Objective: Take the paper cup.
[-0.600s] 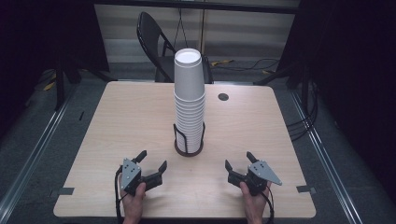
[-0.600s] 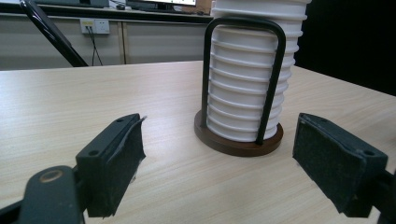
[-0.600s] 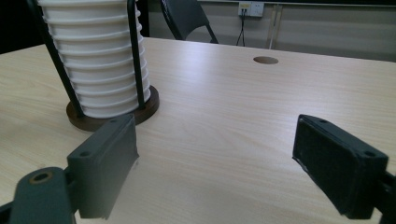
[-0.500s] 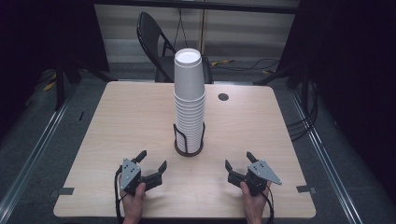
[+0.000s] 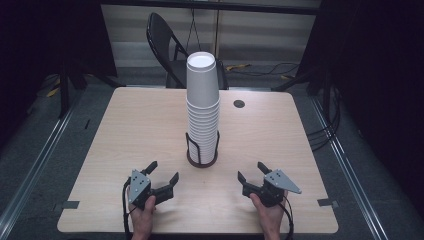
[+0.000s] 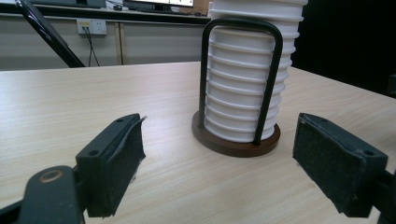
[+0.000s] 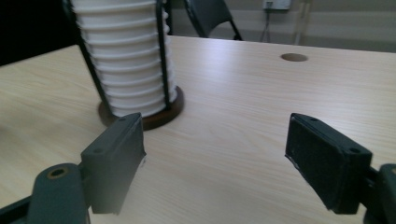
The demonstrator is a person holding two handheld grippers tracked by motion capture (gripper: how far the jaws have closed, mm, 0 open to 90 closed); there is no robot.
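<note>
The left claw (image 5: 161, 176) rests low on the near left part of the desk (image 5: 125, 125), held by a hand (image 5: 143, 214) that comes in from the near edge. Its jaws stand wide with nothing between them, and they point far and a little right, toward the cups (image 5: 202, 105). In the left claw view the claw (image 6: 217, 161) shows flat black pads, rough and slightly frayed at the edges, with bare wood grain in the gap.

The cups are white, ribbed at their stacked rims, and nested into a tall upright tower at the middle of the desk, well apart from both claws. The tower stands in a holder (image 5: 202, 159): a round dark brown base with thin black wire loops that rise around the lowest cups. In the left claw view the cups (image 6: 245, 84) and holder (image 6: 236, 144) sit just right of centre; in the right claw view the cups (image 7: 123, 60) and holder (image 7: 161, 114) are at far left.

The right claw (image 5: 252, 172) lies low on the near right, in a hand (image 5: 270, 215) from the near edge, with a grey three-cornered plate on top. Its jaws are also wide and hold nothing, aimed far and slightly left. In its own view the claw (image 7: 215, 156) frames pale, smooth laminate.

A round hole (image 5: 239, 104) marks the desk's far right part, and a dark folding chair (image 5: 167, 47) stands beyond the far edge.
</note>
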